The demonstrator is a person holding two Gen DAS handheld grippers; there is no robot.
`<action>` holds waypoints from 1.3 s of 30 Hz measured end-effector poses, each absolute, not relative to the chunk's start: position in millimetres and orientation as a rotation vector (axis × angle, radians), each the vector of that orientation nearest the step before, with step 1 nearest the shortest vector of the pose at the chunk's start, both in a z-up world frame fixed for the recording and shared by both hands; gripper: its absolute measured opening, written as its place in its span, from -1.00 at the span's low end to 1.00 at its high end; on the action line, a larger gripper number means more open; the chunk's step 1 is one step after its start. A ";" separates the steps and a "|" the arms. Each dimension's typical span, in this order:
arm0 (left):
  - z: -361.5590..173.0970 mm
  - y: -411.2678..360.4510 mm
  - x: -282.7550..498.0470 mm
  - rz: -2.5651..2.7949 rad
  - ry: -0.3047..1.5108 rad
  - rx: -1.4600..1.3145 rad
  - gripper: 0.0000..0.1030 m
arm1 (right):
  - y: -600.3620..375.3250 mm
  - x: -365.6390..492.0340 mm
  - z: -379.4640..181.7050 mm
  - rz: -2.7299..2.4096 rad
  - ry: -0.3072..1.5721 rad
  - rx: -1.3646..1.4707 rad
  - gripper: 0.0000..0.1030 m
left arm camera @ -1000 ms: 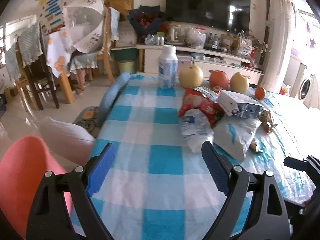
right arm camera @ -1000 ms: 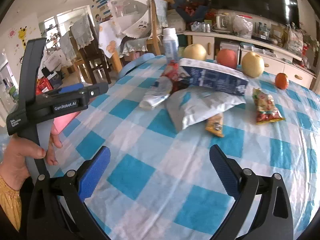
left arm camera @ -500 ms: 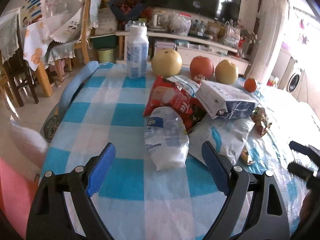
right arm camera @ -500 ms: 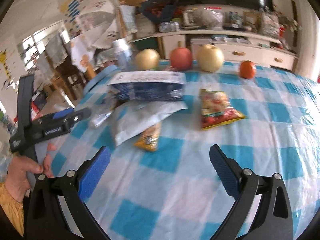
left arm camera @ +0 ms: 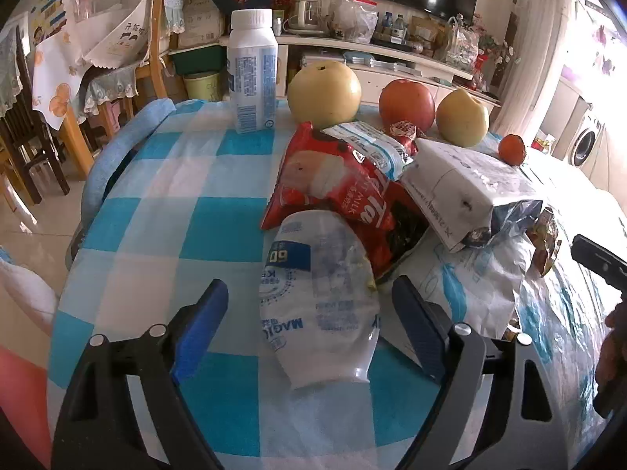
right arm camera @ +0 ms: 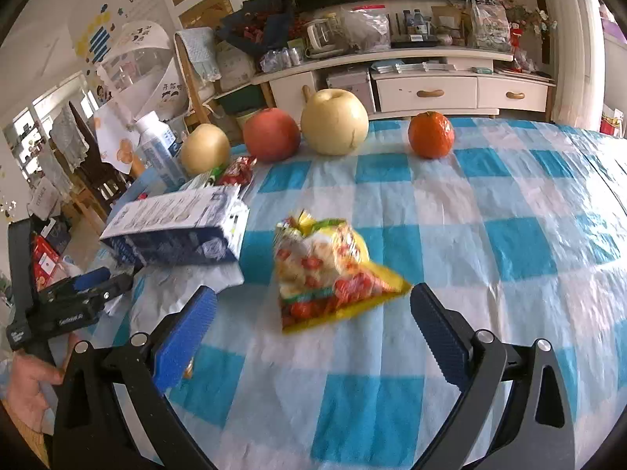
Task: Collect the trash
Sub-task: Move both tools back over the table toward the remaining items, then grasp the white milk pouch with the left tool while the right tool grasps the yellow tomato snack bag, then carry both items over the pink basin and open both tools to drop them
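Trash lies in a loose heap on the blue-and-white checked tablecloth (left arm camera: 164, 235). The left gripper (left arm camera: 309, 327) has its blue pads wide apart, and the white plastic wrapper (left arm camera: 319, 305) lies between them; the pads do not press on it. The jaws have just closed a little. The long axis of this wrapper runs away from the claw, with the flat sealed end nearest to the claw and the end with the blue label pointing to the far side. Just beyond it, and partly under it, is the red snack bag (left arm camera: 333, 192), and to the right of that the white and blue carton (left arm camera: 466, 192), which lies on its side over a large white bag (left arm camera: 482, 286).

The right gripper (right arm camera: 313, 323) is also open with nothing clamped. The yellow candy bag (right arm camera: 325, 274) lies just ahead of the gap between its pads, a little blurred; its long axis runs roughly away from the claw, with the wider end near the claw.

Only the left wrist view shows the white wrapper and the standing white bottle (left arm camera: 252, 74) clearly. Only the right wrist view shows the whole candy bag, the printed blue face of the carton (right arm camera: 176, 231), and the hand (right arm camera: 27, 384) which holds the left gripper's handle. Both views show the fruit in a row at the far edge.
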State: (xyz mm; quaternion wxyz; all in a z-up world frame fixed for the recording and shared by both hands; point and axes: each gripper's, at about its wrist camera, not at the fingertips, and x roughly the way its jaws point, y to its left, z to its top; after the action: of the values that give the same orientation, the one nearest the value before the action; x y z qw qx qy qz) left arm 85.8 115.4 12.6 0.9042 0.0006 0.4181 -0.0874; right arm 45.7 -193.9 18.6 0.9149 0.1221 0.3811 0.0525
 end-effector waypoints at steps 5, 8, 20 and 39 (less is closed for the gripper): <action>9.9 116.0 88.7 -0.189 0.880 -0.030 0.63 | -192.6 60.0 11.7 0.123 0.803 0.246 0.90; 9.4 114.2 88.6 -0.193 0.879 -0.033 0.55 | -188.2 67.7 8.2 0.131 0.821 0.226 0.78; 8.4 110.0 91.9 -0.187 0.888 -0.045 0.22 | -194.1 76.9 -1.1 0.156 0.871 0.257 0.29; 9.6 113.5 75.6 -0.209 0.889 -0.075 0.21 | -198.8 66.5 3.2 0.182 0.852 0.263 0.02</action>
State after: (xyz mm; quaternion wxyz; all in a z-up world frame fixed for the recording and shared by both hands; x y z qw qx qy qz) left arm 75.6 113.5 9.6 0.8968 -0.0364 0.4292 -0.1008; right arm 66.5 -198.8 3.2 0.8982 0.1272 0.4114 0.0880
